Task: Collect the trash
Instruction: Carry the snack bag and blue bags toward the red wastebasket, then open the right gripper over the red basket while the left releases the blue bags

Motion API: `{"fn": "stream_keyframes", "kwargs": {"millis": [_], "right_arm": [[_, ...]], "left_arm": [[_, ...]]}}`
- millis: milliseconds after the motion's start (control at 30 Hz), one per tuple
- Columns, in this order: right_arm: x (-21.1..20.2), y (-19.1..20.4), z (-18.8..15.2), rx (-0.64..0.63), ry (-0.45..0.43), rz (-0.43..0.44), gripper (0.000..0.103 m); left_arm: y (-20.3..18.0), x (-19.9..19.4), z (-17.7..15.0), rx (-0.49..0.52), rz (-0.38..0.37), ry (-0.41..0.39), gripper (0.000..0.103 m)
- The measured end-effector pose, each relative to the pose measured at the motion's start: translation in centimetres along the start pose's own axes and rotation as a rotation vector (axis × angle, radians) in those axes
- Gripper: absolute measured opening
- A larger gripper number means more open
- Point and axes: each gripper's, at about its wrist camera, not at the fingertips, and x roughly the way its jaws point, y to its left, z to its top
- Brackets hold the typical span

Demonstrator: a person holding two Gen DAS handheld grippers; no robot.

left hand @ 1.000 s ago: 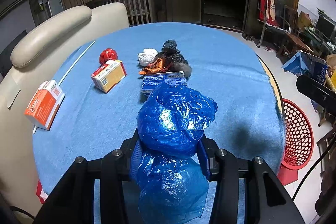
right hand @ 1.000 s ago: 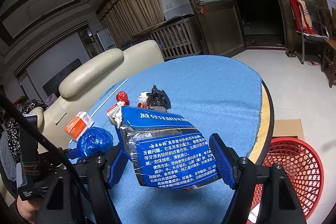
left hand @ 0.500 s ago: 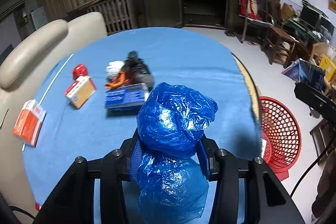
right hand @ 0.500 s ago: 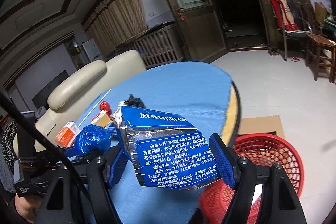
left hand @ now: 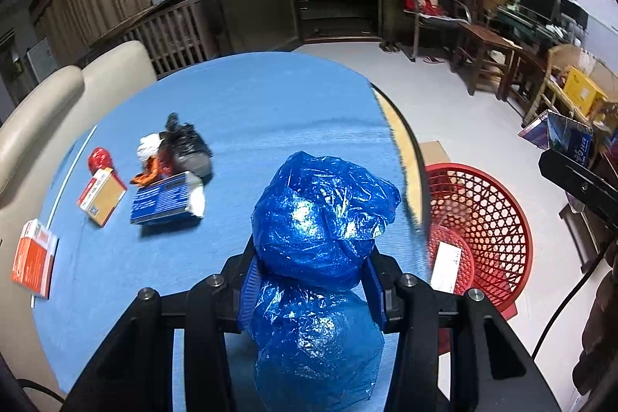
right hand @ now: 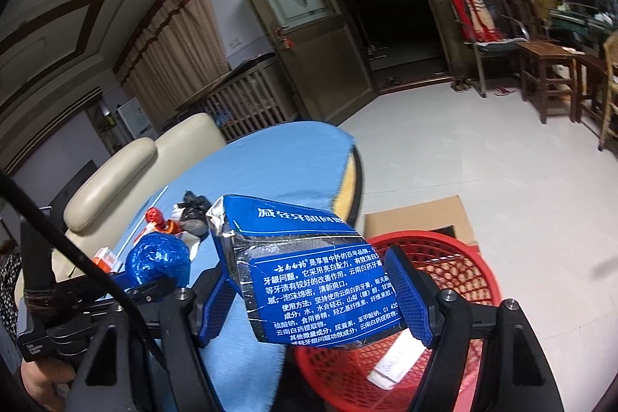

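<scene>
On the bench (left hand: 239,95), far left in my left wrist view, one orange-and-white box (left hand: 33,257) lies near the edge, beside a thin white stick (left hand: 73,161). Right of it: one small red-and-tan box (left hand: 101,195), one red crumpled wad (left hand: 98,158) just behind it, then a clump of one white wad, one orange scrap and one black bag (left hand: 185,149), touching one flat blue box (left hand: 166,199) in front. That makes three boxes on the blue cloth.

Centre: my left gripper (left hand: 313,280) points steeply down over the bench's near side, jaws clamped on one blue plastic bag (left hand: 320,219), which bulges above and below the pads.

Right of the bench edge, one red mesh basket (left hand: 502,219) stands on the floor with a white slip (left hand: 444,267) inside; a flat cardboard sheet (right hand: 425,215) lies behind it.

Right wrist view: the left gripper with its blue bag shows at left, a hand (right hand: 38,381) on its handle. My right gripper (right hand: 320,300) tilts moderately down, jaws gripping one blue toothpaste carton (right hand: 309,269), crushed, foil lining showing. The carton hangs over the basket's near rim, off the bench.
</scene>
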Motion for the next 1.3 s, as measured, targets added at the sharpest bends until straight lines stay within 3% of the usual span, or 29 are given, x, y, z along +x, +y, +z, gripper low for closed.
{"fn": "stream_keyframes", "kwargs": {"millis": [600, 933, 1300], "right_arm": [[-1.0, -5.9, -0.7, 0.077, 0.01, -0.092, 0.077], [1.0, -7.4, -0.8, 0.095, 0.048, -0.098, 0.077], [5.0, -9.0, -1.4, 0.137, 0.147, -0.096, 0.082]], "left_arm": [[-5.3, 1.1, 1.4, 0.085, -0.054, 0.002, 0.048], [-6.8, 2.1, 1.9, 0.111, -0.062, 0.018, 0.048], [-8.0, 3.9, 2.4, 0.134, -0.066, 0.048, 0.048]]}}
